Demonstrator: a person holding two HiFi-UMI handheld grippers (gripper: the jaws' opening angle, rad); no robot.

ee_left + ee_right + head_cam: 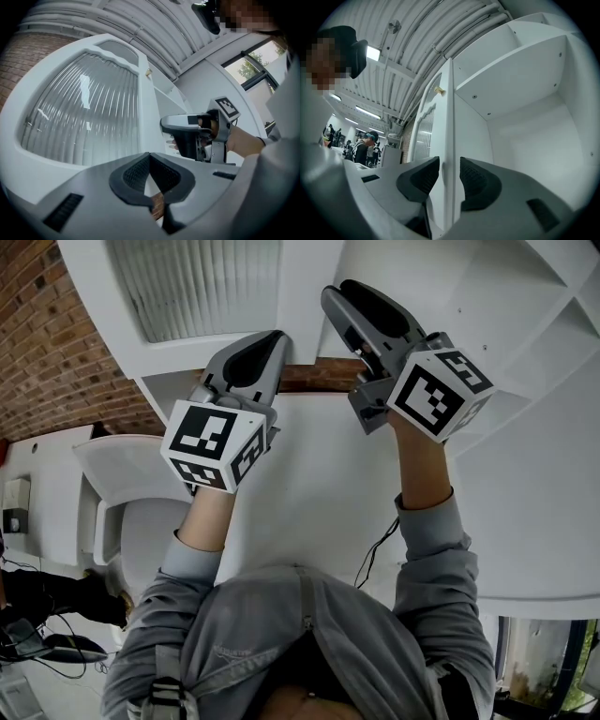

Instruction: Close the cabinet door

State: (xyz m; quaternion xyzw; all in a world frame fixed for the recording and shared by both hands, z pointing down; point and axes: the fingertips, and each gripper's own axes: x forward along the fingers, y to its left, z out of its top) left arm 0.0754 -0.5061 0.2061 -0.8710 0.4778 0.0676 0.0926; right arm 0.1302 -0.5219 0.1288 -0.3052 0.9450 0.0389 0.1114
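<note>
The white cabinet door [197, 287] with a ribbed glass panel stands swung out from the cabinet [487, 306]. In the right gripper view its free edge [449, 136] runs up between the jaws of my right gripper [449, 176]. The pads sit either side of the edge, with a thin gap on the right side. A small knob [438, 90] sits higher on the door. My left gripper [272, 341] hovers just left of the door's edge, shut with nothing in it. In the left gripper view the glass panel [84, 112] fills the left side and the right gripper [165, 125] is at the door's edge.
The open cabinet's white shelf [511, 70] and back wall lie right of the door. A brick wall [47, 343] is on the left. Below are a white counter [319, 493] and a white rounded seat [127, 493]. People [363, 147] stand far off.
</note>
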